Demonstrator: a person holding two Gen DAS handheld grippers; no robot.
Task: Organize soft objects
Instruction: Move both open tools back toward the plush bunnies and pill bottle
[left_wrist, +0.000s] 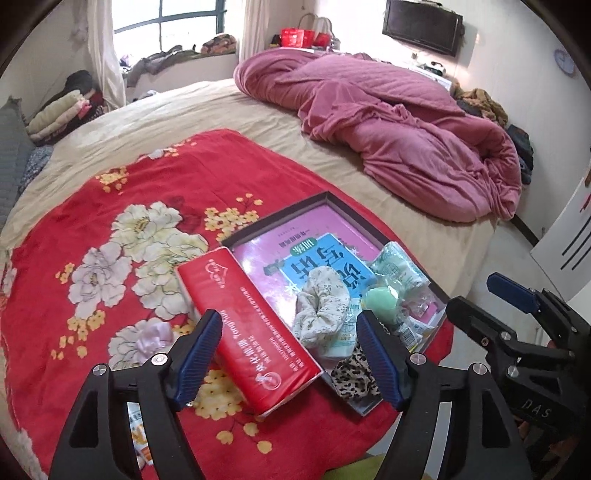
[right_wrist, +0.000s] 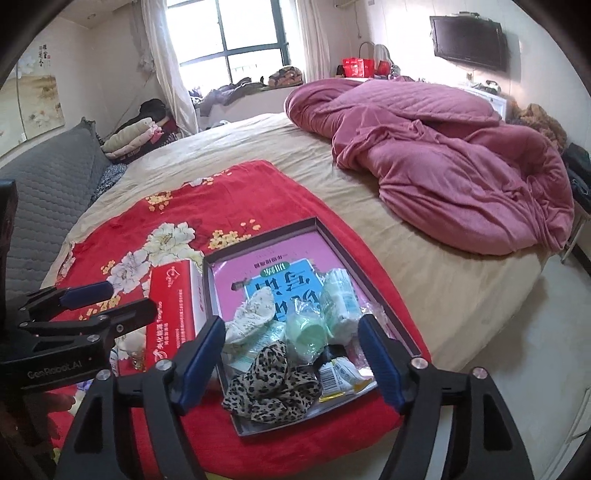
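A shallow box tray (left_wrist: 334, 201) (right_wrist: 317, 225) lies on a red floral blanket (left_wrist: 110, 221) (right_wrist: 177, 206) on the bed. In it are a cream floral scrunchie (left_wrist: 321, 306) (right_wrist: 253, 314), a leopard scrunchie (left_wrist: 351, 373) (right_wrist: 273, 384), a green sponge (left_wrist: 378, 297) (right_wrist: 306, 328) and wrapped packets (left_wrist: 397, 269) (right_wrist: 341, 295). A red tissue pack (left_wrist: 247, 332) (right_wrist: 173, 310) leans on the tray's left edge. A pale pink scrunchie (left_wrist: 153, 339) lies on the blanket. My left gripper (left_wrist: 290, 354) is open above the tissue pack. My right gripper (right_wrist: 291, 354) is open above the tray's near end.
A crumpled pink duvet (left_wrist: 388, 122) (right_wrist: 443, 155) covers the far right of the bed. Folded clothes (left_wrist: 59, 114) (right_wrist: 133, 140) are stacked at the far left. A snack packet (left_wrist: 142, 439) lies under my left gripper. Floor lies to the right (right_wrist: 517, 350).
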